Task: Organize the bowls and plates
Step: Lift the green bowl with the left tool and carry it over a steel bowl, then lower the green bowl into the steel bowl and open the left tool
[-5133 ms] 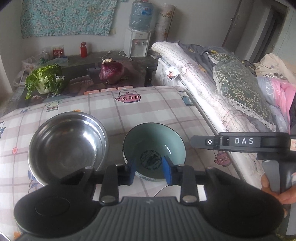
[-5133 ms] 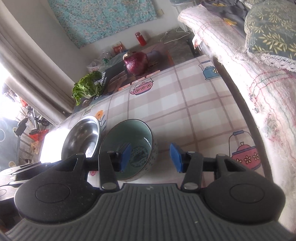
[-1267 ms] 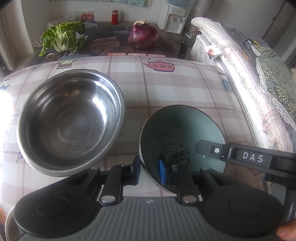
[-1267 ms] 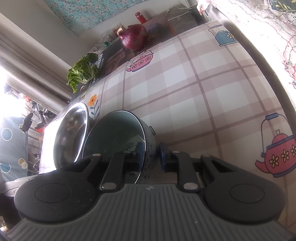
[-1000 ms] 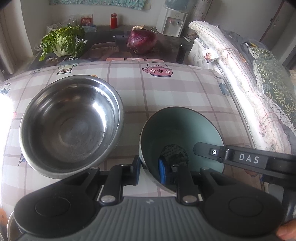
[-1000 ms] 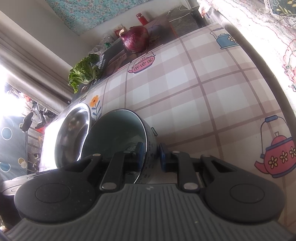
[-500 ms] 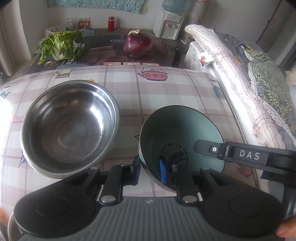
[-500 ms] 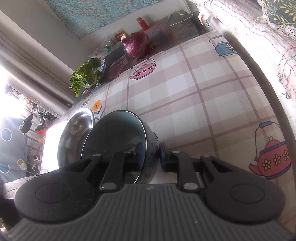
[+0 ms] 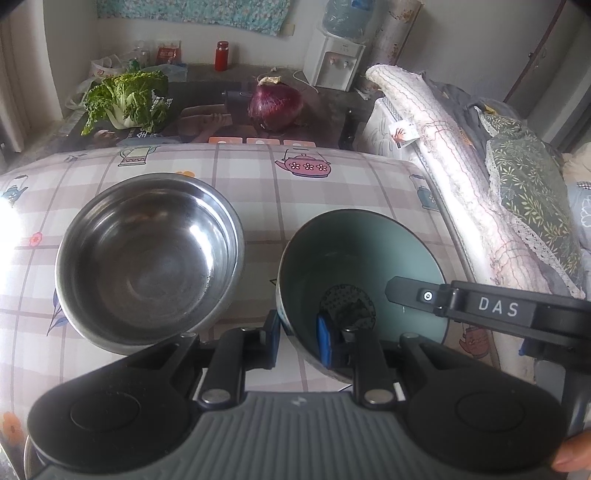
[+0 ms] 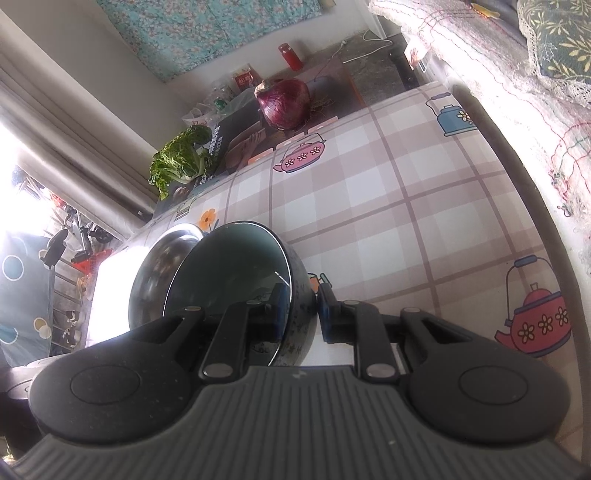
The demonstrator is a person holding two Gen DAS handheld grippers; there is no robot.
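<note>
Left wrist view: glossy teal ceramic bowl (image 9: 354,258), round, deep, dark printed patch at its bottom, otherwise holding only gripper tips, tipped mouth-leftward near the checked tablecloth's (image 9: 332,192) right edge; beside it, empty dented steel bowl (image 9: 147,258), upright. Left gripper (image 9: 297,339) pinched on near rim; right gripper (image 10: 299,310) clamped on opposite wall.

pale walls, floral cloth (image 9: 192,13) hung up | water dispenser (image 9: 338,55) in back | bedding (image 9: 480,177) at right | glare from left window
</note>
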